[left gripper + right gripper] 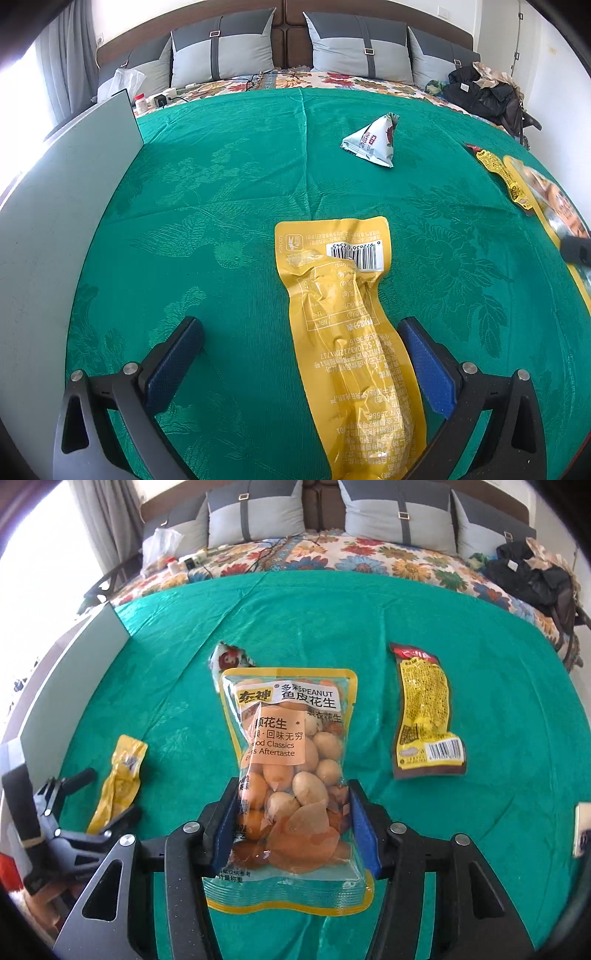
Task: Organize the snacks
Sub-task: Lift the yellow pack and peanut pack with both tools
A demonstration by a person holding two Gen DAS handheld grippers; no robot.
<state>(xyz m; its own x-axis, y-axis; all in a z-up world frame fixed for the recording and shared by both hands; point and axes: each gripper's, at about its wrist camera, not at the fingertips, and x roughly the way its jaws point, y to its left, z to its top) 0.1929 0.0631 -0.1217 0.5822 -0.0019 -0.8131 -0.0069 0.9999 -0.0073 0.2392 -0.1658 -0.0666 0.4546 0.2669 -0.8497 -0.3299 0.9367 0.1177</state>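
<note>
Your green-clothed surface point(229, 177) fills the foreground, with the bed and its grey pillows point(221, 48) behind. A pale upright panel point(55, 206) walls off the left edge. Your right gripper point(290, 825) has its jaws pinching the peanut bag point(288, 760) at the waist. Your left gripper point(301, 363) has its jaws spread around the long yellow packet point(343, 325), not touching it. A brown-and-yellow packet point(424, 712) lies right of the peanuts, and a small triangular pouch point(373, 142) sits beyond, well apart.

Left gripper point(301, 343) angled downward, fingers point(177, 354) spread wide — right gripper point(291, 823) angled downward, fingers point(364, 830) clamped inward.
</note>
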